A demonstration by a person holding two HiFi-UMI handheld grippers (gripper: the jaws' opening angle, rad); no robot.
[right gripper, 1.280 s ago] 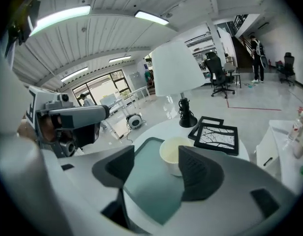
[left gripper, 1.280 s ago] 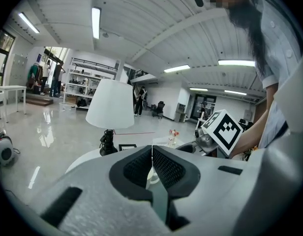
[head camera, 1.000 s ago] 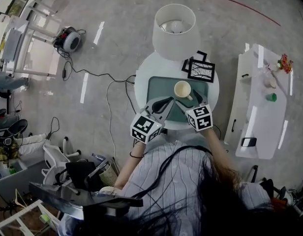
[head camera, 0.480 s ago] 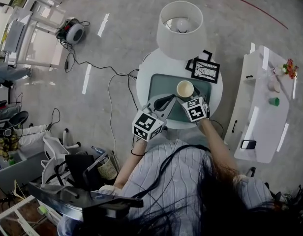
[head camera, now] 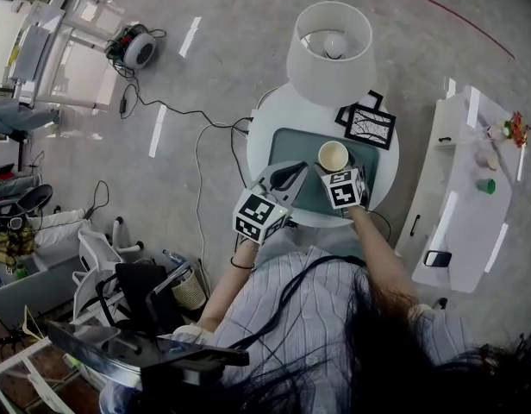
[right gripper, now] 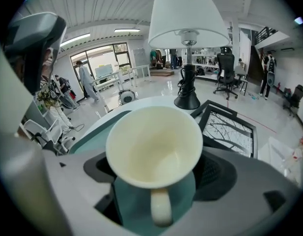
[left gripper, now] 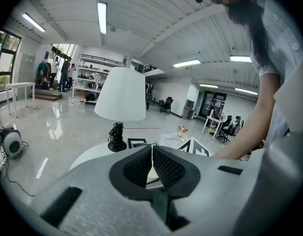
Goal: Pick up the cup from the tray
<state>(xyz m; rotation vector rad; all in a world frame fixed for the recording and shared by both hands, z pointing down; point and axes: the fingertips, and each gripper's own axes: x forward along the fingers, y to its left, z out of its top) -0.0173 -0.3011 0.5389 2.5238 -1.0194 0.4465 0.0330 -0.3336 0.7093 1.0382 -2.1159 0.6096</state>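
Right gripper view. Operator asks: which step is in hand?

Technician: The approach, by my reading. The right gripper [right gripper: 159,173] has just been opening its jaws. They stand spread wide, one on each side of the cup [right gripper: 152,144], and neither pad appears to press its wall. The cup stands upright and empty on the tray [right gripper: 87,134], handle toward the camera. It is not yet lifted.

Operator: What does the next move call for?

Technician: Probably this: close the jaws squarely on the cup's wall, confirm the pinch, then raise it straight up, clear of the lamp [right gripper: 188,14] behind. The wall flares toward the rim, so a loose grip may let it slide.

Operator: And the left gripper [left gripper: 151,149]?

Technician: Its jaws are pressed together with nothing between them. In the head view it hangs over the near left part of the tray.

Operator: Give the count.

Technician: One cup, one tray, one lamp, one round bench [head camera: 383,172], two grippers. One picture frame [head camera: 371,128] shows clearly. A second dark edge behind it cannot be resolved.
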